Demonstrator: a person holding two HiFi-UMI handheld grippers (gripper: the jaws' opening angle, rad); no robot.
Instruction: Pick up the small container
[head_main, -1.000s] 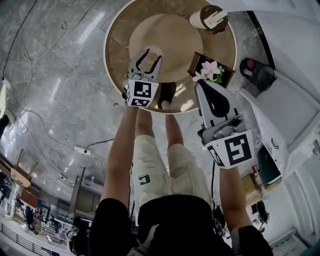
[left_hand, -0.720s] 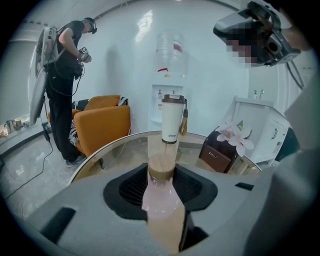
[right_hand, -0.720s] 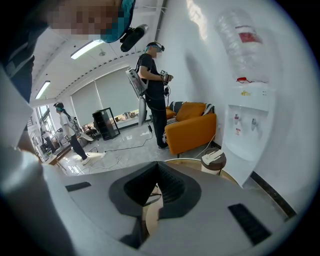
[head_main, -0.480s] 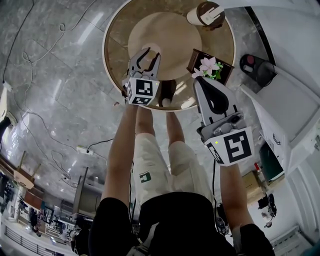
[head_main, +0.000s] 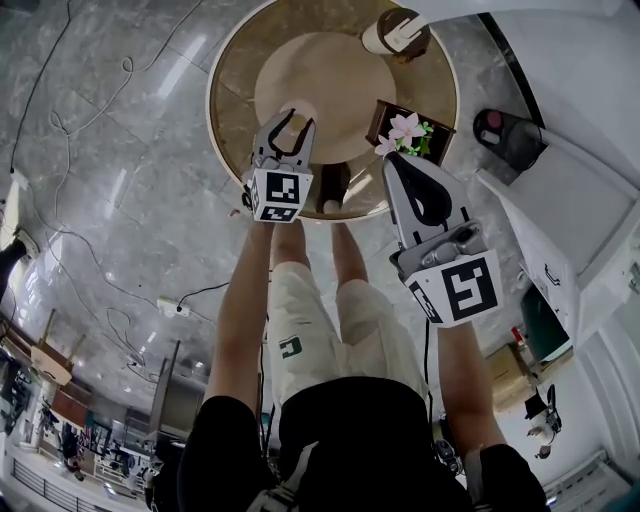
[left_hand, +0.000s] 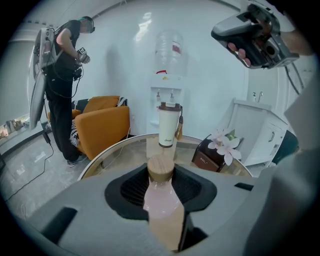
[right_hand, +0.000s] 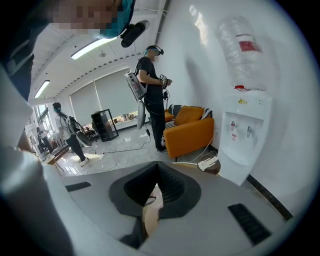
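Pale pink with a wooden lid, the small container (left_hand: 161, 196) sits between the jaws of the left gripper (head_main: 288, 122). Those jaws have just been closing, and their dark ribbed pads now press on both sides of its body below the lid. From the head view the container is over the near left part of the round wood-toned desk (head_main: 232, 70). Whether its base touches the top, I cannot tell.

Beyond it in the left gripper view, toward the far rim, stands a tall cream tumbler (left_hand: 168, 131), upright and well apart from the container. To the right of the tumbler is a dark box (left_hand: 206, 156) with pale pink flowers (left_hand: 224, 144) on its right end, near the desk's right edge.

Further right, the right gripper (head_main: 392, 162) hangs with its tips just beside the flowers in the head view. Its jaws are closed tip to tip with nothing between them, only a slice of the desk showing below the pads.
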